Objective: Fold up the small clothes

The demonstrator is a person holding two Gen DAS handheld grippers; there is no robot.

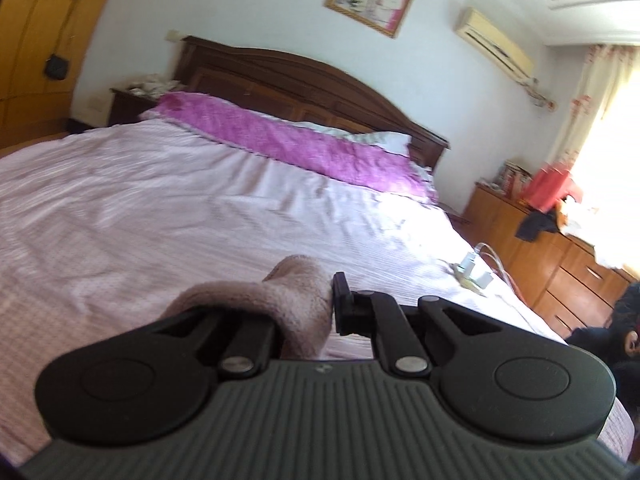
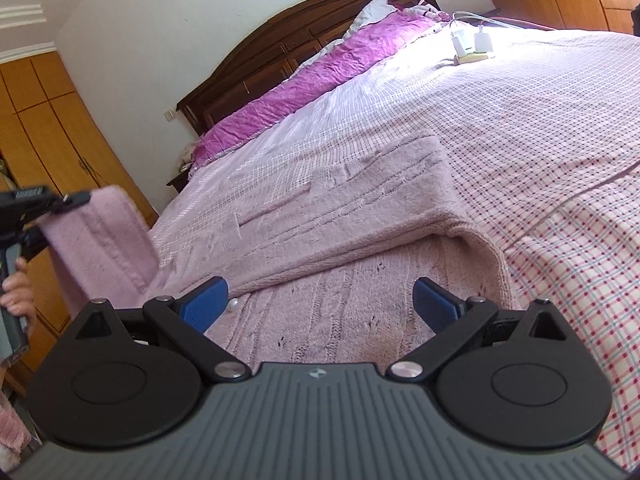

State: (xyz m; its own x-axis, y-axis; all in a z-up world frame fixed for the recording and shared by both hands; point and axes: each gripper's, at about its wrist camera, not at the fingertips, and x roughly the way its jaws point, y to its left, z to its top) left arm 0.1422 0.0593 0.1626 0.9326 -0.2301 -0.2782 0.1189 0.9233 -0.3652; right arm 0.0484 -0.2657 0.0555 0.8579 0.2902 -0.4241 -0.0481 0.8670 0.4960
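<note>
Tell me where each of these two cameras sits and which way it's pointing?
Left wrist: rides on the left gripper, raised over the bed, facing the headboard; its fingers pinch a lifted part of the pink sweater.
Right wrist: rides on the right gripper, low over the sweater's spread body, facing across the bed; jaws open, and the left gripper and a hand show at left.
Shared: sweater, bed, headboard, purple pillows, chargers.
</note>
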